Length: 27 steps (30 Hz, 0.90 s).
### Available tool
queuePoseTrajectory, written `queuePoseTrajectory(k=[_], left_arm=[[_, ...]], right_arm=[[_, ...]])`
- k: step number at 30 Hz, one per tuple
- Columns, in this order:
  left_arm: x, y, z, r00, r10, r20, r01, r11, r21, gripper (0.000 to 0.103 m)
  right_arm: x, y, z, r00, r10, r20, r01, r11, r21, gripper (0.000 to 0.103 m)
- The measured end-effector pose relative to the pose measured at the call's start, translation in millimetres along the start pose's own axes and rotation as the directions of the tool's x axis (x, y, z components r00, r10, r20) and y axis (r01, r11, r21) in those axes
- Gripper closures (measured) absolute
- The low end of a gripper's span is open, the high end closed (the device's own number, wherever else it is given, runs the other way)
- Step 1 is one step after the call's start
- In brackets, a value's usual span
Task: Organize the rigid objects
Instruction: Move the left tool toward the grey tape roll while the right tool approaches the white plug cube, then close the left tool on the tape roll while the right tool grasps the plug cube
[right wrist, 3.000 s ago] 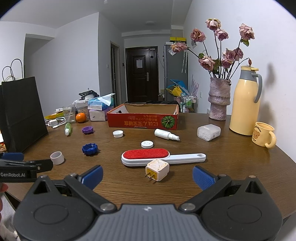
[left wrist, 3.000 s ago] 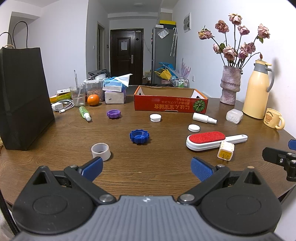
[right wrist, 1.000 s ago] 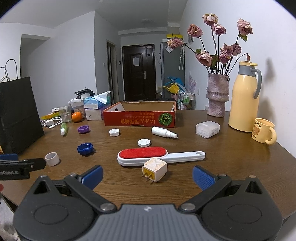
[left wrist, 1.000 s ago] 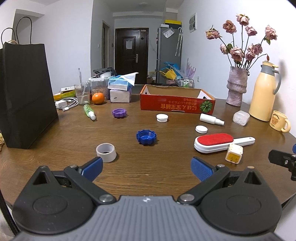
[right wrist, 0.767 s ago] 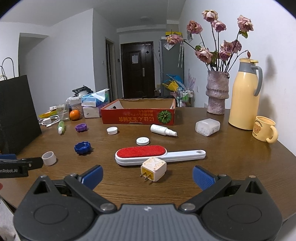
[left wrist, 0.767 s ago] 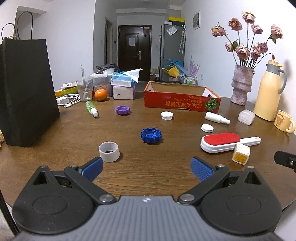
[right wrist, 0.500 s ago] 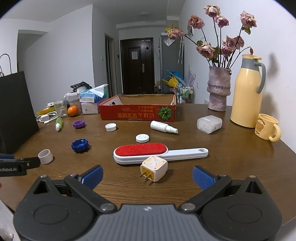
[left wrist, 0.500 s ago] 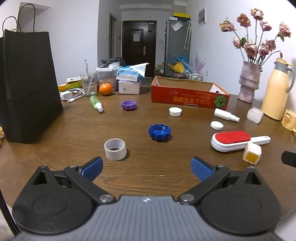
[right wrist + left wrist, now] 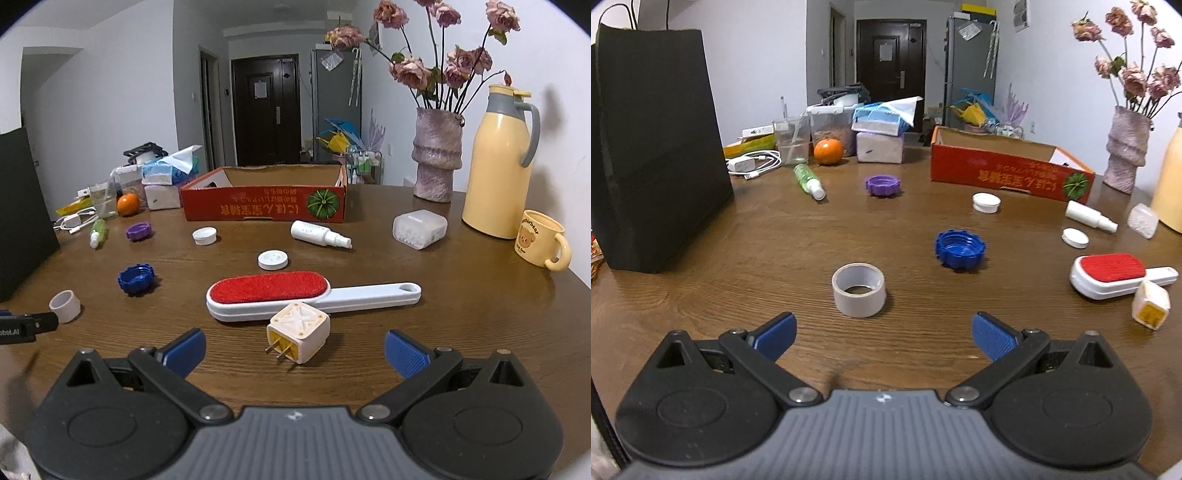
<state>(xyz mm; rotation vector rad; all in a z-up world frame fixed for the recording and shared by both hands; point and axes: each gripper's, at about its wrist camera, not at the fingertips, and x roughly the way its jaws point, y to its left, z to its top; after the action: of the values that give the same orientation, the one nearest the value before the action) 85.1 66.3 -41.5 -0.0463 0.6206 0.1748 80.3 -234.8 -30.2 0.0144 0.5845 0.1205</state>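
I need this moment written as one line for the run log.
left gripper: open, empty, facing tape roll | right gripper: open, empty, facing plug adapter | red box: nothing visible inside

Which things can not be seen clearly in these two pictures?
- Floor of the red cardboard box: hidden by its front wall, both views.
- Yellow thermos: cut by the right edge, left wrist view.
- Black paper bag: cut by the left edge, right wrist view.
- Box print: too small to read.

A red-bristled, white-handled plastic lint brush [image 9: 288, 291] lies on the brown wood-grain table [image 9: 461, 314]. The ridged plastic bottle cap [image 9: 960, 248] is blue, the flat-sided cardboard box [image 9: 264, 208] red.
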Motion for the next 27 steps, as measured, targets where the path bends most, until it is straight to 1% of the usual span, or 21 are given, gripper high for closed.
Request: queuePoseTrajectory(k=[11,19,21,23,25,27], left_arm=[[42,9,8,0.998,0.031,-0.051,-0.031,1.0,-0.006,0.0],[61,14,12,0.996,0.07,-0.05,-0.069,0.998,0.005,0.0],[65,16,14,0.996,0.074,-0.051,-0.074,0.997,0.001,0.004],[68,18,15,0.996,0.076,-0.051,-0.076,0.997,-0.002,0.006],[69,19,15,0.996,0.078,-0.05,-0.079,0.997,-0.002,0.013],[69,19,16,0.996,0.069,-0.053,-0.069,0.998,-0.005,0.026]], right_arm=[[40,-3,6,0.998,-0.027,-0.058,0.027,1.0,-0.005,0.0],[66,-1,8,0.995,-0.027,-0.094,0.026,1.0,-0.009,0.0],[71,-1,9,0.995,-0.025,-0.1,0.024,1.0,-0.011,0.0],[75,0,9,0.994,-0.024,-0.104,0.023,1.0,-0.011,0.0],[78,1,9,0.994,-0.021,-0.107,0.02,1.0,-0.012,0.0],[80,1,9,0.994,-0.019,-0.108,0.018,1.0,-0.013,0.0]])
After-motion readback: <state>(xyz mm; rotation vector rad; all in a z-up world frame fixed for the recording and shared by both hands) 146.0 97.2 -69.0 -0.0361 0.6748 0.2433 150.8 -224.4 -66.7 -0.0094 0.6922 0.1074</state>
